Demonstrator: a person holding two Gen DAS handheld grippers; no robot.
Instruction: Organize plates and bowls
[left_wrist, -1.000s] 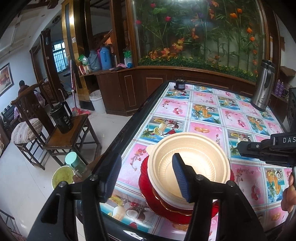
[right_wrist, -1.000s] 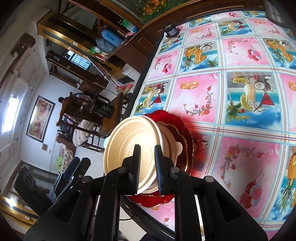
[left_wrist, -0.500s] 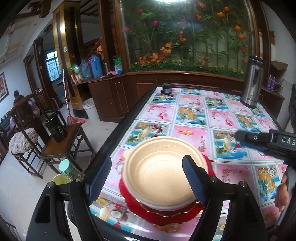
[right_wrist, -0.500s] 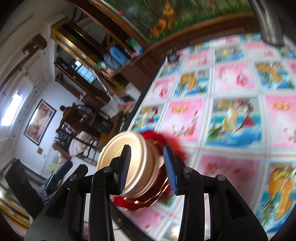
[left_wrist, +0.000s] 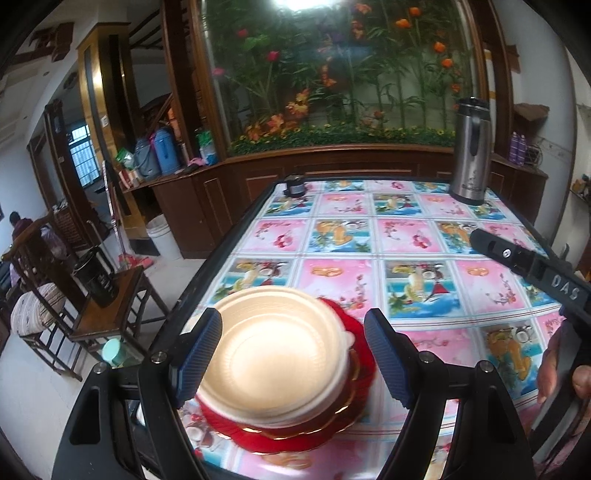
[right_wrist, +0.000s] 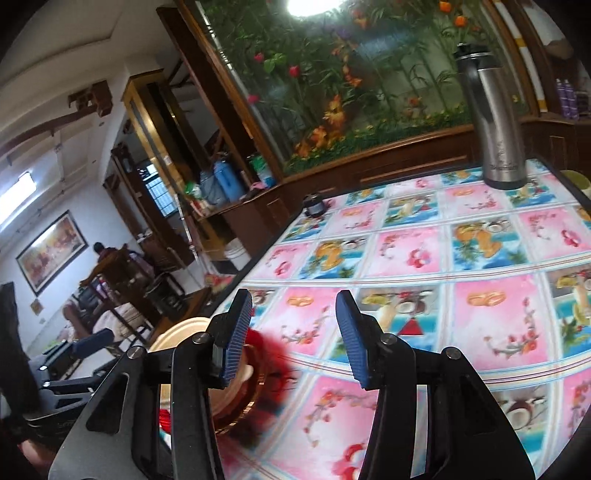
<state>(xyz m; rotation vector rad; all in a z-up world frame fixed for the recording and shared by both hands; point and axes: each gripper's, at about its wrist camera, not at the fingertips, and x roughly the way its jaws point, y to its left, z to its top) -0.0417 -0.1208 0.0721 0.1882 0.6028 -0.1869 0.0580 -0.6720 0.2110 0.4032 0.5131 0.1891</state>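
Fruit-print oilcloth in pink and blue squares covers the table (left_wrist: 417, 236), which stands before a wood-framed glass case of artificial flowers (left_wrist: 343, 70).

Left gripper (left_wrist: 293, 360): jaws wide, blue pads standing clear on either side of the cream bowl (left_wrist: 275, 358), no contact. Bowl sits on top of a stack: more cream ware under it, then red gold-rimmed plates (left_wrist: 354, 406). Stack sits at the table's near left corner, close to the black edge.

Right gripper (right_wrist: 293, 338): jaws opening, only tablecloth between them. In the right wrist view the stack lies to its left, partly hidden behind the left finger, blurred.

Farther out: steel thermos (left_wrist: 472, 149) upright at the far right corner, small dark jar (left_wrist: 294, 185) at the far left edge. Beyond the table's left side, a wooden side table (left_wrist: 110, 306) carrying a dark mug (left_wrist: 96, 282).
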